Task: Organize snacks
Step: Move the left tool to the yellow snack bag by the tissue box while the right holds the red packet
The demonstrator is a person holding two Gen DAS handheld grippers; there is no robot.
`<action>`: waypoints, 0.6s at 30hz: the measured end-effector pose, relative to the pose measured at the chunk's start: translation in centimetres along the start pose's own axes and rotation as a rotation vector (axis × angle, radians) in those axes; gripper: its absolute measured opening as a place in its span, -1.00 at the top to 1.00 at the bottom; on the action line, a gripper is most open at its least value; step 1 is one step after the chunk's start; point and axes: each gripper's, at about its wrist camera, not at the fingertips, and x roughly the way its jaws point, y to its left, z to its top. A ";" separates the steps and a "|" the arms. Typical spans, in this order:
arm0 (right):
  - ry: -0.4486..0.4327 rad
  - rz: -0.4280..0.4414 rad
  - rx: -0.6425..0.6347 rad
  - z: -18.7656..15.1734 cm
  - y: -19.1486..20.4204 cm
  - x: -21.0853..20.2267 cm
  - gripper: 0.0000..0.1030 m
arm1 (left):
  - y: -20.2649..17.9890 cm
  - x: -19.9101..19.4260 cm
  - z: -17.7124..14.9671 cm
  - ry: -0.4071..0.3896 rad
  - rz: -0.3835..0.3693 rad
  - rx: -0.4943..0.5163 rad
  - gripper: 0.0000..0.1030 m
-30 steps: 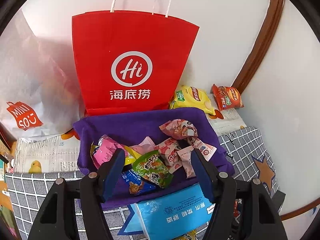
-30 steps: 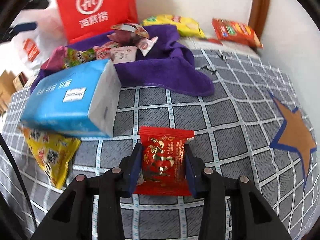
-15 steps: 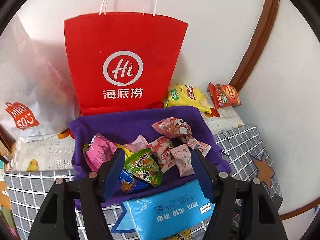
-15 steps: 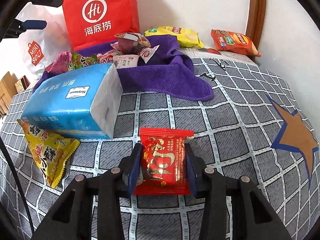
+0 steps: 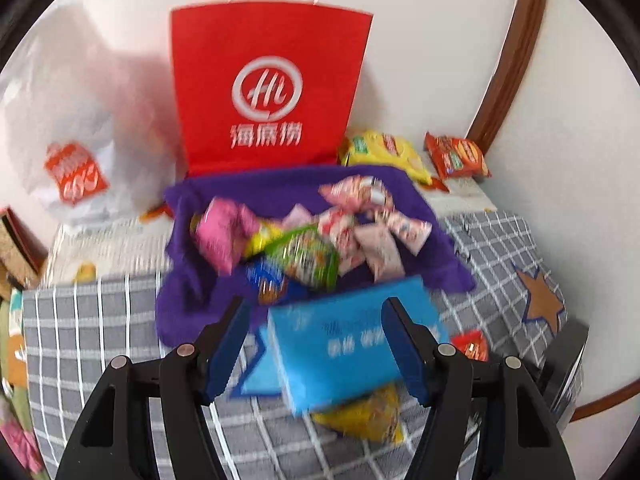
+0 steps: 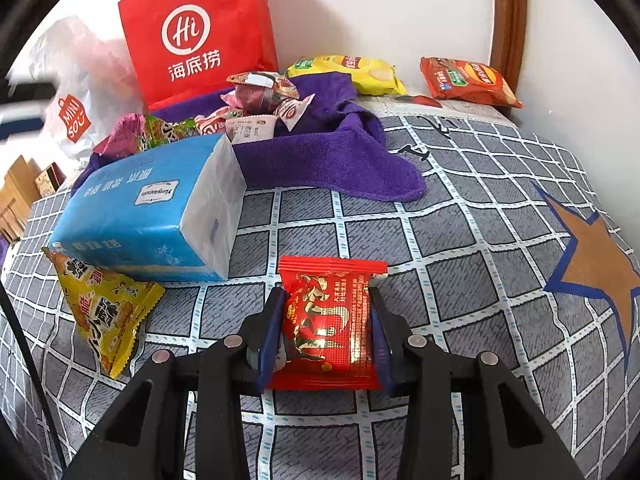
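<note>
My right gripper is shut on a red snack packet that lies on the grey checked bedspread; the pads press its two side edges. That packet also shows small at the right in the left wrist view. A purple towel holds a pile of small snack packets. My left gripper is open and holds nothing; it hovers over a blue tissue pack in front of the towel. This view is blurred by motion.
A yellow snack packet lies half under the tissue pack. A red paper bag stands against the wall behind the towel, with a white plastic bag to its left. A yellow chips bag and an orange one lie at the back right.
My left gripper has drawn back from the towel, so the tissue pack now shows between its fingers. The right gripper stays in place on the red packet.
</note>
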 end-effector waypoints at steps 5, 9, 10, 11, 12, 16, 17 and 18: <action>-0.008 -0.003 -0.042 -1.4 0.5 -2.4 0.23 | 0.4 0.1 -4.5 0.045 -0.029 -0.007 -0.28; -0.014 0.030 -0.036 -2.2 0.4 -4.3 0.23 | -0.3 1.2 -8.0 0.104 -0.102 -0.018 -0.28; -0.020 0.021 -0.028 -2.3 0.3 -4.8 0.23 | -0.4 1.6 -8.7 0.121 -0.116 -0.025 -0.28; -0.027 0.019 -0.018 -2.3 0.2 -5.1 0.23 | -0.5 1.8 -9.1 0.129 -0.118 -0.029 -0.28; -0.027 0.023 -0.009 -2.4 0.2 -5.3 0.23 | -0.7 2.0 -9.7 0.133 -0.117 -0.038 -0.28; -0.021 0.030 0.008 -3.1 0.0 -6.0 0.23 | -0.8 2.8 -11.1 0.136 -0.122 -0.072 -0.28; -0.021 0.025 0.005 -3.3 0.0 -6.2 0.23 | -0.8 3.2 -11.3 0.142 -0.113 -0.078 -0.29; -0.019 0.022 0.004 -3.6 0.0 -6.4 0.23 | -0.7 3.7 -11.8 0.152 -0.089 -0.081 -0.29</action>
